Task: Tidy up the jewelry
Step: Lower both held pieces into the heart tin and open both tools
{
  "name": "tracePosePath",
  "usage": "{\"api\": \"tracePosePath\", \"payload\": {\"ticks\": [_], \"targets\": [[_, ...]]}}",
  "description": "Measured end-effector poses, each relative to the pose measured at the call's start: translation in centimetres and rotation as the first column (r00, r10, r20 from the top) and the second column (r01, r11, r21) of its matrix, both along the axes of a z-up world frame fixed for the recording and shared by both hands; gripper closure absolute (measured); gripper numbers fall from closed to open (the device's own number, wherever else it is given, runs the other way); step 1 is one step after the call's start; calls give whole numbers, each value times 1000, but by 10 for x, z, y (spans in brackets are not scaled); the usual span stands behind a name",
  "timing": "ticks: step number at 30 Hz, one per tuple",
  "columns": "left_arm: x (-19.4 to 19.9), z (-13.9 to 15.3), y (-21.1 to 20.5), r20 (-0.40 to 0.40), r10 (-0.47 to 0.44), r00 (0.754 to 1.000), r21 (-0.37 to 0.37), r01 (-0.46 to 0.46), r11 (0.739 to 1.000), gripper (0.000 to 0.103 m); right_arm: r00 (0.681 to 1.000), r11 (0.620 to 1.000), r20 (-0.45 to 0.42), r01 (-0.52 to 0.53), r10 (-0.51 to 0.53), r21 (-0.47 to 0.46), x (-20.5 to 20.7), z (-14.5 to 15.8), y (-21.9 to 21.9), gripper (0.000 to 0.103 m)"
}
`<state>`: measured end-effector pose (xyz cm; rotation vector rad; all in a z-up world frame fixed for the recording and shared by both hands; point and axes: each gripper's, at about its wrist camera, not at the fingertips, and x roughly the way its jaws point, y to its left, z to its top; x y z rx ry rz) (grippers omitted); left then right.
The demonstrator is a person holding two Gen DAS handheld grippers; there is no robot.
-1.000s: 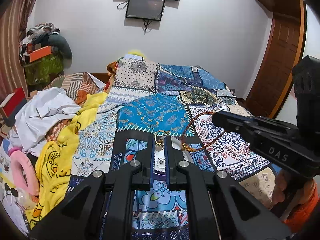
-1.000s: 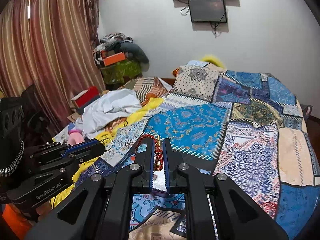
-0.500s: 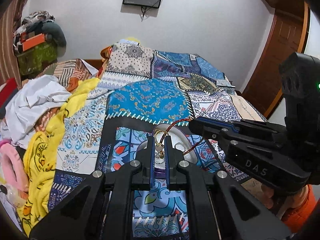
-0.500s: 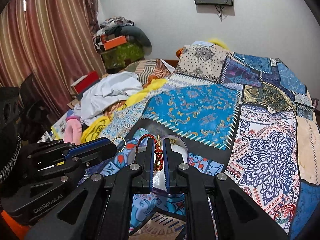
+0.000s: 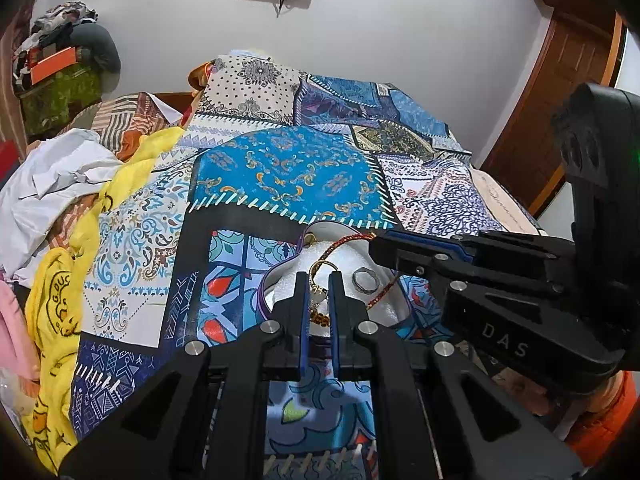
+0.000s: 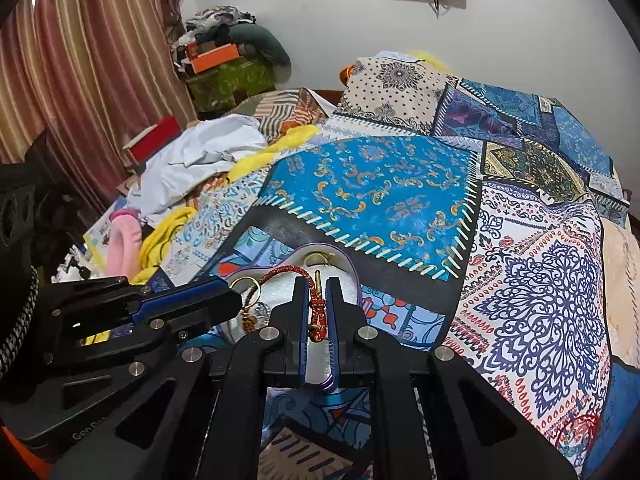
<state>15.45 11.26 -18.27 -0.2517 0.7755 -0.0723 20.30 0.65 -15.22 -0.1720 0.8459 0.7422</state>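
A red-and-gold braided bracelet (image 6: 317,312) spans both grippers. My right gripper (image 6: 316,285) is shut on its red knotted end. In the left wrist view my left gripper (image 5: 319,280) is shut on the other end, where a gold ring clasp (image 5: 320,267) and brown beads show between the fingers. Both hover just over a heart-shaped jewelry box (image 5: 265,292) with a purple rim and white lining. A silver ring (image 5: 365,280) lies inside it. The right gripper (image 5: 396,246) comes in from the right in that view; the left gripper (image 6: 224,294) comes in from the left in the right wrist view.
The box sits on a patchwork bedspread (image 5: 288,168). Yellow cloth (image 5: 60,280) and white clothes (image 5: 52,176) pile up at the left. A curtain (image 6: 80,60) and stacked bags (image 6: 228,60) stand beyond the bed; a wooden door (image 5: 560,92) is at the right.
Both grippers have sunk toward the bed with the bracelet held between them. The jewelry box has come closer and now lies right under the fingertips.
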Motion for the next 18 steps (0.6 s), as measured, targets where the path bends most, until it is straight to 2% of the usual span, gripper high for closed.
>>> {"api": "tracePosePath", "payload": {"ticks": [10, 18], "targets": [[5, -6, 4, -24, -2, 1000, 7, 3, 1000, 96, 999, 1000, -36, -1, 0, -29, 5, -8, 3, 95], [5, -6, 0, -35, -8, 999, 10, 8, 1000, 96, 994, 999, -109, -9, 5, -33, 10, -13, 2, 93]]}}
